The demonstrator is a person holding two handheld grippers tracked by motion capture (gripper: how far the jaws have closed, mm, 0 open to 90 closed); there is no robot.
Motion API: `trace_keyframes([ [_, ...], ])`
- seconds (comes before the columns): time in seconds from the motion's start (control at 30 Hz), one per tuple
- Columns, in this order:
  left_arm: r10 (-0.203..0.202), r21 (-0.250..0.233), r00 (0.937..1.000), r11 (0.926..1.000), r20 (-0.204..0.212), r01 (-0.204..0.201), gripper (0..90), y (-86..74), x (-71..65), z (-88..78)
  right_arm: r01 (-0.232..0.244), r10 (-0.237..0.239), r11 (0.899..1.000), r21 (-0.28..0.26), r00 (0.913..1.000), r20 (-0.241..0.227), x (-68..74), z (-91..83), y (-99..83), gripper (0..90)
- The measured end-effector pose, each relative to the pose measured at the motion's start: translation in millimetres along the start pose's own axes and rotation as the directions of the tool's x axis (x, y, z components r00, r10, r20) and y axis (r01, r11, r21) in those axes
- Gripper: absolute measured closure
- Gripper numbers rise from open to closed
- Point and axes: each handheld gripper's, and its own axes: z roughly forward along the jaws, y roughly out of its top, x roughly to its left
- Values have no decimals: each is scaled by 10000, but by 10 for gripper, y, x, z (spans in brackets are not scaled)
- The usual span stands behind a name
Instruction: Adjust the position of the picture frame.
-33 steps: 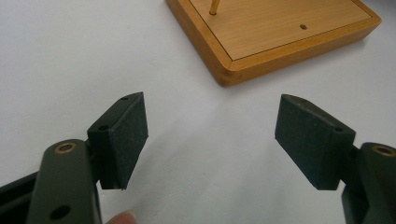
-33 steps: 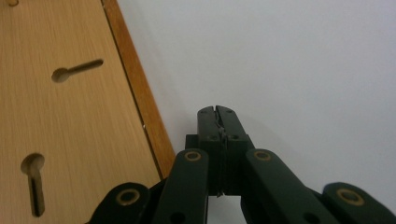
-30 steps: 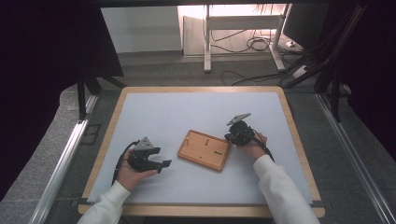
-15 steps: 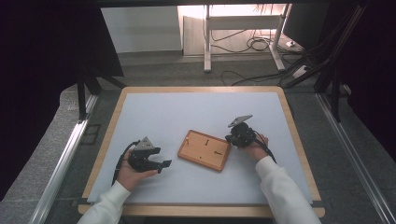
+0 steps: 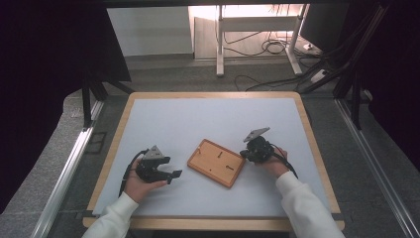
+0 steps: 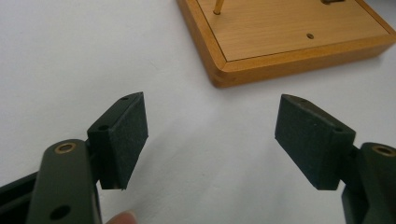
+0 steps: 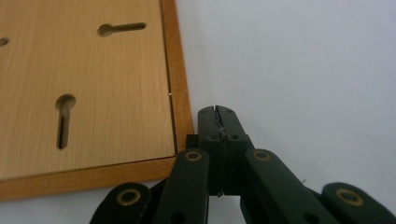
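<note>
Two grippers low on the white table (image 5: 198,119) | wooden board (image 5: 216,162) flat mid-table between them | left gripper (image 6: 211,140) jaws wide apart, empty, near its corner | right gripper (image 7: 218,122) jaws pressed together beside its edge, possibly touching

In your left gripper view, the wooden board (image 6: 285,35) runs off the top and right edges, so you see just one corner of it; a brass pin (image 6: 218,6) and a dark fitting (image 6: 332,1) on it are cut by the top edge. A fingertip (image 6: 120,217) barely shows at the bottom edge. In your right gripper view the board (image 7: 84,93) is cut at the left and top. From the high view, your left gripper (image 5: 168,175) hides part of your left hand (image 5: 140,184), and the board's slots (image 5: 219,154) are too small to make out.
</note>
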Motion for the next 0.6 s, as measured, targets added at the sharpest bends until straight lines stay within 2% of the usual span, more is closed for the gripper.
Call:
trace_keyframes([
  [0.13,-74,-23,10000,10000,-21,74,253,1,-1,-5,67,-70,9999,-126,9997,-221,137,-73,-108,900],
  [0.33,-54,-42,10000,10000,-53,54,253,4,11,-9,-96,88,9997,-237,9995,-308,249,-124,-187,900],
  [0.37,-95,-75,9999,9999,-55,95,253,3,11,-7,-152,145,9996,-258,9995,-278,313,-146,-217,900],
  [0.43,-92,-71,9999,9999,-59,92,253,4,12,-6,-168,161,9995,-267,9995,-255,335,-153,-227,900],
  [0.6,-56,-23,10000,10000,-69,56,252,3,11,-3,-352,348,9985,-429,9994,-93,501,-195,-297,900],
])
